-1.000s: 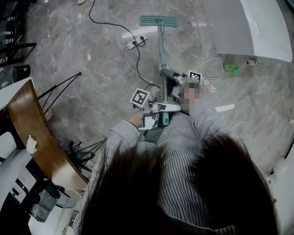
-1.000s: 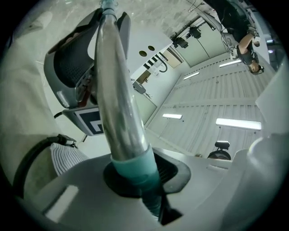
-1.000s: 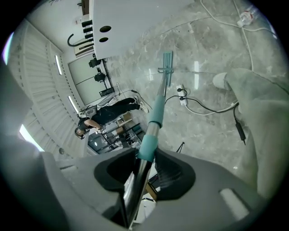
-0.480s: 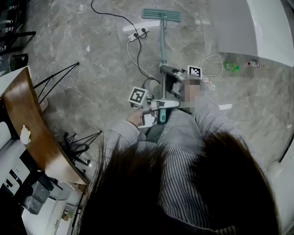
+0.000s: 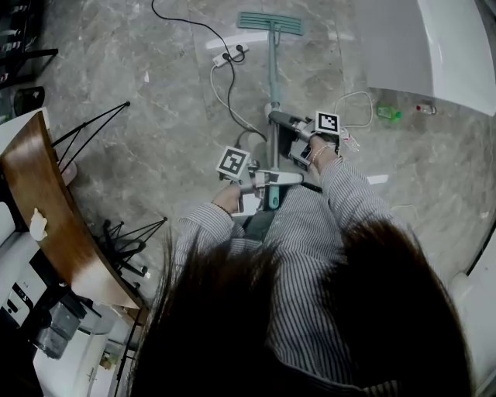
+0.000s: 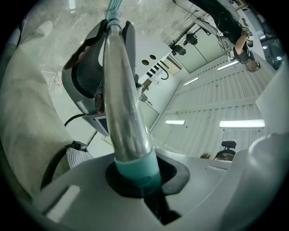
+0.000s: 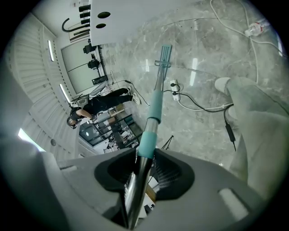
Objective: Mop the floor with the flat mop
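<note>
Nearest the person, whose striped sleeves [image 5: 310, 225] fill the foreground of the head view, the left gripper [image 5: 270, 180] is clamped on the flat mop [image 5: 272, 77] at the upper end of its handle. Its jaws have just been closing, with the silvery tube and its teal collar between them. In the left gripper view the handle rises out of the jaws toward the other tool. A little farther along the same handle, the right gripper [image 5: 280, 124] is also closed round the pole, its marker cube [image 5: 328, 122] to the right of it. The right gripper view shows the metal tube caught between the two pads just below a teal sleeve. Beyond both tongs the pole slopes away and down to the grey marbled floor [image 5: 155, 85], where the teal mop head [image 5: 270, 23] lies flat, well out from the person. Just left of the pole, near the head, a white power strip [image 5: 230, 56] sits on the floor with a black cord [image 5: 182, 23] and a white cable [image 5: 225, 101] running from it. A green bottle [image 5: 387, 112] lies off to the right, near the white panel [image 5: 457, 46] at the floor's far right edge.
</note>
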A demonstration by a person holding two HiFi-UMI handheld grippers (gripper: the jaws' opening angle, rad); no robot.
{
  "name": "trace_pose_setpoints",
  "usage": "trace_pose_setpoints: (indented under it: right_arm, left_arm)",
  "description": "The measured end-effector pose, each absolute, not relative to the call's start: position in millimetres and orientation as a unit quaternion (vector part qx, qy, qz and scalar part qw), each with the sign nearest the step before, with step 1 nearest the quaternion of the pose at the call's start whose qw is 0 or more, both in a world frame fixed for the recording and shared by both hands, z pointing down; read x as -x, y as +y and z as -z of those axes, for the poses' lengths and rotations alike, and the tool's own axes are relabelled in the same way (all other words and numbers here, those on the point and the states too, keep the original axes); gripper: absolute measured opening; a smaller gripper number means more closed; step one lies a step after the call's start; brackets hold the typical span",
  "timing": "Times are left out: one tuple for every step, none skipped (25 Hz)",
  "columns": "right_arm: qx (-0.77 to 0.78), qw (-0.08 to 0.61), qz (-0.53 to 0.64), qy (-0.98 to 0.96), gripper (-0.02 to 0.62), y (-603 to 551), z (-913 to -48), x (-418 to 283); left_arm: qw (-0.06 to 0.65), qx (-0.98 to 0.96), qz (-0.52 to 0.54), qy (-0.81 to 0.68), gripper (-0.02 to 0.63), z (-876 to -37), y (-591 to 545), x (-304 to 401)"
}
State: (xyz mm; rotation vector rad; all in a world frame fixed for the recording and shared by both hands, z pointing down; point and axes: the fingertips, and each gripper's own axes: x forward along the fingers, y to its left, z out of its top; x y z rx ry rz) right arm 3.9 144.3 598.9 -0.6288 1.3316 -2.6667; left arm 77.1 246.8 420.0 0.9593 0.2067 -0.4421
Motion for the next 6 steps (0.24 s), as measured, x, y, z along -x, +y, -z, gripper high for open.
trace_pose_setpoints:
  right_arm:
    - [0.206, 0.048, 0.875, 0.436, 0.129, 145.3, -598.6, -5.1]
    - [0.205, 0.047, 0.875, 0.436, 0.129, 146.2, -598.6, -6.9]
    - [0.205, 0.046, 0.875, 0.437, 0.129, 147.0, -598.7, -9.2]
    - [0.204, 0.045, 0.875, 0.437, 0.129, 147.7, -598.7, -11.4]
    - [0.203, 0.043, 0.875, 0.437, 0.128, 148.3, -598.3, -13.3]
    - [0.202, 0.041, 0.876, 0.437, 0.129, 148.9, -597.9, -15.0]
  left_arm:
    - [0.859, -0.457, 0.208, 0.099, 0.018, -419.9, 248.4, -78.8]
    - [0.859, -0.457, 0.206, 0.100, 0.018, -419.7, 249.6, -80.8]
    - [0.860, -0.457, 0.204, 0.101, 0.017, -419.6, 250.6, -83.1]
    - [0.860, -0.457, 0.203, 0.101, 0.017, -419.4, 251.4, -85.5]
    - [0.860, -0.457, 0.201, 0.102, 0.017, -419.1, 252.2, -87.8]
    - [0.861, -0.457, 0.199, 0.102, 0.017, -418.7, 252.9, -90.0]
